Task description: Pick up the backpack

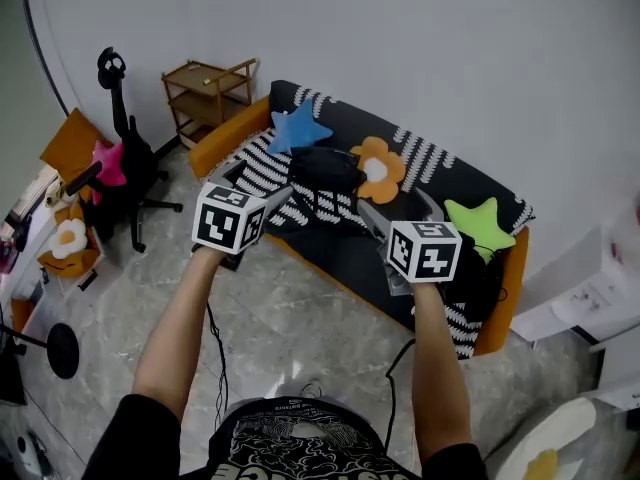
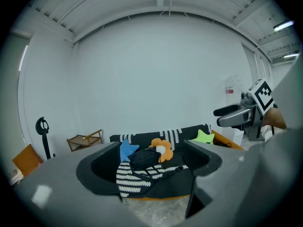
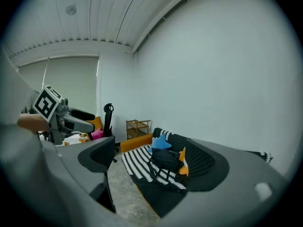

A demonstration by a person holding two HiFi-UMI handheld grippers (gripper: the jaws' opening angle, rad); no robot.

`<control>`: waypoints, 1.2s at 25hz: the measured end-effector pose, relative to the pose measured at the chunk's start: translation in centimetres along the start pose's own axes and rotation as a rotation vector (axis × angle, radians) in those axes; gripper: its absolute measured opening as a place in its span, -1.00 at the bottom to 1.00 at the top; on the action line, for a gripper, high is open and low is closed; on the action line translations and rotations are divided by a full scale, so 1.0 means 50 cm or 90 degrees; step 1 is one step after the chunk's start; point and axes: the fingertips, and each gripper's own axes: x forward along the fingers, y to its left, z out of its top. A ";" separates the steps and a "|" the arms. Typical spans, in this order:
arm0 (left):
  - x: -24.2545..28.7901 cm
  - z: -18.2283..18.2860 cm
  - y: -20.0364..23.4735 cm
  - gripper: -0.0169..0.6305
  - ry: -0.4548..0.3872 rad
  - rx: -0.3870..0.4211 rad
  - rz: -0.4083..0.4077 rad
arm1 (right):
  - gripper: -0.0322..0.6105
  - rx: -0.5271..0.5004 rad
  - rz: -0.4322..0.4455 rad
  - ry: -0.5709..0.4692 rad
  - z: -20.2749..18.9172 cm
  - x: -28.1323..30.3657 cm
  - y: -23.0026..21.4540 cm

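One long dark sofa (image 1: 345, 263) with orange sides serves as reference. The striped throw (image 1: 262, 168) covers the sofa's left seat. The black backpack (image 1: 325, 171) lies on the sofa seat at the throw's edge, between the blue star cushion (image 1: 297, 128) and the orange flower cushion (image 1: 381, 168). The green star cushion (image 1: 483, 226) sits at the sofa's right end. The left gripper (image 2: 151, 167) and right gripper (image 3: 154, 161) are held in the air in front of the sofa, clear of the backpack. Both have their jaws spread wide with nothing between them.
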 end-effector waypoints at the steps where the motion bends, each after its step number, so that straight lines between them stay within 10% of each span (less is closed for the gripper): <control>1: 0.005 0.000 0.002 0.33 0.000 -0.001 0.000 | 0.62 0.001 0.001 0.001 -0.001 0.006 -0.002; 18: 0.172 -0.019 0.071 0.33 -0.011 -0.005 -0.011 | 0.61 -0.004 -0.009 -0.001 -0.015 0.164 -0.066; 30: 0.482 0.059 0.300 0.33 -0.002 -0.012 -0.087 | 0.61 0.012 -0.071 0.034 0.089 0.485 -0.152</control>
